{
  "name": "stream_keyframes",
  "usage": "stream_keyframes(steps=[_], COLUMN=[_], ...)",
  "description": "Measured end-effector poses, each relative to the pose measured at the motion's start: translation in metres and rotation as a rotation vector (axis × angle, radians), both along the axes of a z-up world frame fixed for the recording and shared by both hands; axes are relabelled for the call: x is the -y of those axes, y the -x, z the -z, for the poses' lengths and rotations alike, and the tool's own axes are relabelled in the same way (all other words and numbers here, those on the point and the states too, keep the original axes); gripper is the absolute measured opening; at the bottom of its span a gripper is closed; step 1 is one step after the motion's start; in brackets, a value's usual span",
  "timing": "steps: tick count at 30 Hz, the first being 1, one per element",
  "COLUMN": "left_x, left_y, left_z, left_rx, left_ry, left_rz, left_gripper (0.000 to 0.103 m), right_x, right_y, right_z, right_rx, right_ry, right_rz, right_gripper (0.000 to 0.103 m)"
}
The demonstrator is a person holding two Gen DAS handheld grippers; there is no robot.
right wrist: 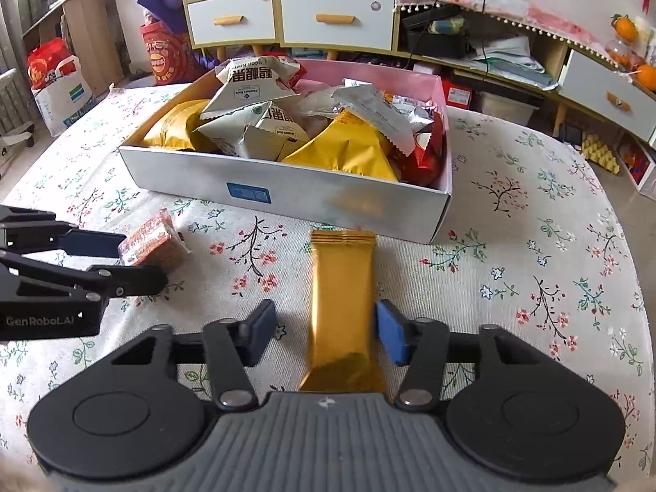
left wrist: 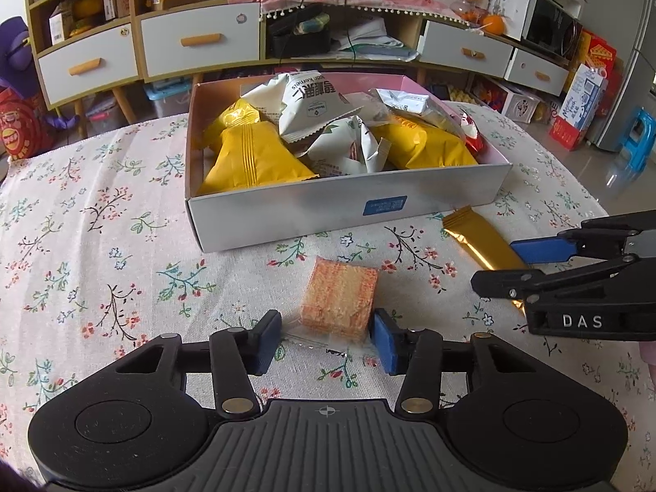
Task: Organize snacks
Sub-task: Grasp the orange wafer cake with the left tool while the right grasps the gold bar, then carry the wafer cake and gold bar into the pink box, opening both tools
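Observation:
A square orange-and-white snack cake (left wrist: pixel 339 300) in clear wrap lies on the floral tablecloth between the pads of my left gripper (left wrist: pixel 326 342). The right pad touches its wrap and a gap shows at the left pad, so the gripper is open around it. A gold foil bar (right wrist: pixel 342 295) lies lengthwise between the pads of my right gripper (right wrist: pixel 326 330), also open, with a gap on the left side. Behind both stands a white cardboard box (left wrist: pixel 328 213) holding several yellow, white and red snack packets. Each gripper shows in the other's view: left gripper (right wrist: pixel 131 262), right gripper (left wrist: pixel 494 264).
The table (left wrist: pixel 102 225) has a rounded edge on all sides. Beyond it stand a wooden cabinet with white drawers (left wrist: pixel 197 41), bags on the floor (right wrist: pixel 61 82) and a blue stool (left wrist: pixel 639 135).

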State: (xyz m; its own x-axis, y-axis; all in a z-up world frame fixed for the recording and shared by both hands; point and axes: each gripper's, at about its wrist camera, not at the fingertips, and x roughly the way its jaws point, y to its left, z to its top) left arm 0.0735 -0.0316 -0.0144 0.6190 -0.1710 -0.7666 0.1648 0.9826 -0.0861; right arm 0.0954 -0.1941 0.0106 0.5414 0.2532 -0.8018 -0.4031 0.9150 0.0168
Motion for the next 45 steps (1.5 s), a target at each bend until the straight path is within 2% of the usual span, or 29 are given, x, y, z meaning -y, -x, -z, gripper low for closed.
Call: stream_keyframes(steps=[3, 6, 10, 24, 26, 34, 45], left_x=[0.001, 0.001, 0.0, -0.001, -0.002, -0.001, -0.008], left_y=[-0.001, -0.001, 0.0, 0.001, 0.001, 0.001, 0.004], left_z=[0.0, -0.001, -0.004, -0.017, -0.019, -0.025, -0.043], left_rx=[-0.002, -0.004, -0.003, 0.0, 0.0, -0.002, 0.034], left_ry=[0.002, 0.004, 0.01, 0.029, 0.037, 0.042, 0.095], left_rz=[-0.005, -0.008, -0.01, -0.019, -0.021, -0.024, -0.038], left_gripper=[0.045, 0.045, 0.044, 0.044, 0.037, 0.037, 0.037], right_x=[-0.001, -0.002, -0.003, 0.005, 0.006, 0.01, 0.015], right_y=[-0.001, -0.003, -0.005, -0.004, -0.003, -0.001, 0.001], right_z=[-0.001, -0.002, -0.007, -0.025, -0.028, -0.039, -0.053], right_rx=[-0.002, -0.008, -0.018, -0.019, -0.016, -0.002, 0.014], right_ry=[-0.001, -0.003, 0.02, -0.023, -0.028, -0.047, -0.108], right_rz=[0.011, 0.021, 0.024, 0.067, 0.075, 0.092, 0.115], right_gripper=[0.032, 0.029, 0.028, 0.028, 0.028, 0.028, 0.028])
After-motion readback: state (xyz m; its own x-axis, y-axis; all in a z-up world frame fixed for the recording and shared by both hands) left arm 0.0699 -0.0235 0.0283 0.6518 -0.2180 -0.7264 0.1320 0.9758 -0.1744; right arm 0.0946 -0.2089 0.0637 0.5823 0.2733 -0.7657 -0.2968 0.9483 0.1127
